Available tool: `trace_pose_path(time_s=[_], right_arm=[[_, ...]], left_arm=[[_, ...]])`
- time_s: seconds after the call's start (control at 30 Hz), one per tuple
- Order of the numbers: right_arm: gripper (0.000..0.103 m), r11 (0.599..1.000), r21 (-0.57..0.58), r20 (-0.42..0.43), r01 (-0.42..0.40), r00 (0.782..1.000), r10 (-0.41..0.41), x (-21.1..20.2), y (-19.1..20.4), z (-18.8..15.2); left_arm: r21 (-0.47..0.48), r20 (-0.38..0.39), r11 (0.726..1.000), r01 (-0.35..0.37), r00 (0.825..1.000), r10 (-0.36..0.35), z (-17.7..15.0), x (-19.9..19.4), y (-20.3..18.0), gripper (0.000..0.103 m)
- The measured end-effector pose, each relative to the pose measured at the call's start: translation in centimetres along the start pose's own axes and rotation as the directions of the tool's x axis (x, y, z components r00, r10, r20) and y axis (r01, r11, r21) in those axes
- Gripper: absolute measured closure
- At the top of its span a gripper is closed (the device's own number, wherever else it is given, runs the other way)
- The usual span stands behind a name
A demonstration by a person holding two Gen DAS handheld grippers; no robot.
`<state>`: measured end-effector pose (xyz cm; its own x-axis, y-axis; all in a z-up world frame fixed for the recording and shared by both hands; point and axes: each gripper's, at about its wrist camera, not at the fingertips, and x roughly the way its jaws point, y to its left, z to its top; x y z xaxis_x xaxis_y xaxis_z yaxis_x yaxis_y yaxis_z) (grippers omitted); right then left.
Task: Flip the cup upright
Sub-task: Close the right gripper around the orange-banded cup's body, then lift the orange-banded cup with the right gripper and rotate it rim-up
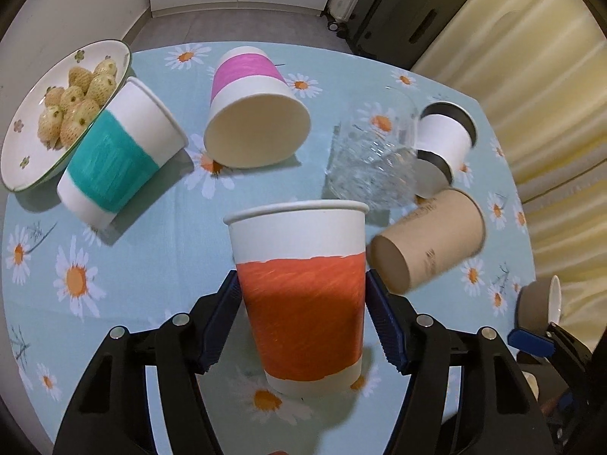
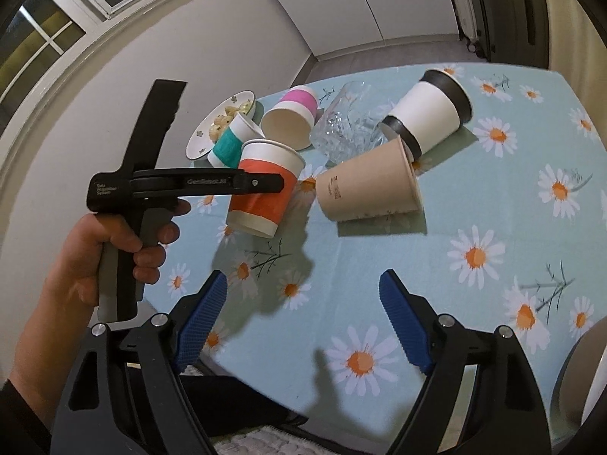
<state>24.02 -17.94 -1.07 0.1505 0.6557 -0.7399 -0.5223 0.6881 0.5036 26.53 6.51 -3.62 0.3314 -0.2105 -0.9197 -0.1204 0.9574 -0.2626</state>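
A white paper cup with an orange band [image 1: 303, 295] stands mouth up between the blue pads of my left gripper [image 1: 301, 292], which is shut on it, base just above or on the cloth. In the right wrist view the same cup [image 2: 265, 189] is held by the left gripper's black arm [image 2: 212, 184] and tilts slightly. My right gripper [image 2: 303, 322] is open and empty over the near part of the table. A brown paper cup [image 1: 428, 239] [image 2: 368, 185] lies on its side right of the orange cup.
On the daisy tablecloth [image 1: 114, 284] lie a pink-banded cup [image 1: 254, 110], a teal-banded cup [image 1: 117, 155], a black-and-white cup [image 1: 444, 144] and a clear glass [image 1: 371, 155], all on their sides. A bowl of pale strawberries [image 1: 64, 110] sits at the far left.
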Motion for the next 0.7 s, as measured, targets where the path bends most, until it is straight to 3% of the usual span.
trace_pose_path(time_s=[0.3, 0.7], right_arm=[[0.021, 0.991, 0.064, -0.005, -0.118, 0.993, 0.118, -2.2, 0.1, -1.1], [0.021, 0.978, 0.151, -0.05, -0.144, 0.987, 0.153, -3.6, -1.5, -4.8]], left_arm=[[-0.035, 0.006, 0.997, 0.065, 0.998, -0.065, -3.8, -2.7, -1.3, 0.039], [-0.064, -0.058, 0.989, 0.13, 0.989, -0.134, -8.9, -0.3, -4.7, 0.039]])
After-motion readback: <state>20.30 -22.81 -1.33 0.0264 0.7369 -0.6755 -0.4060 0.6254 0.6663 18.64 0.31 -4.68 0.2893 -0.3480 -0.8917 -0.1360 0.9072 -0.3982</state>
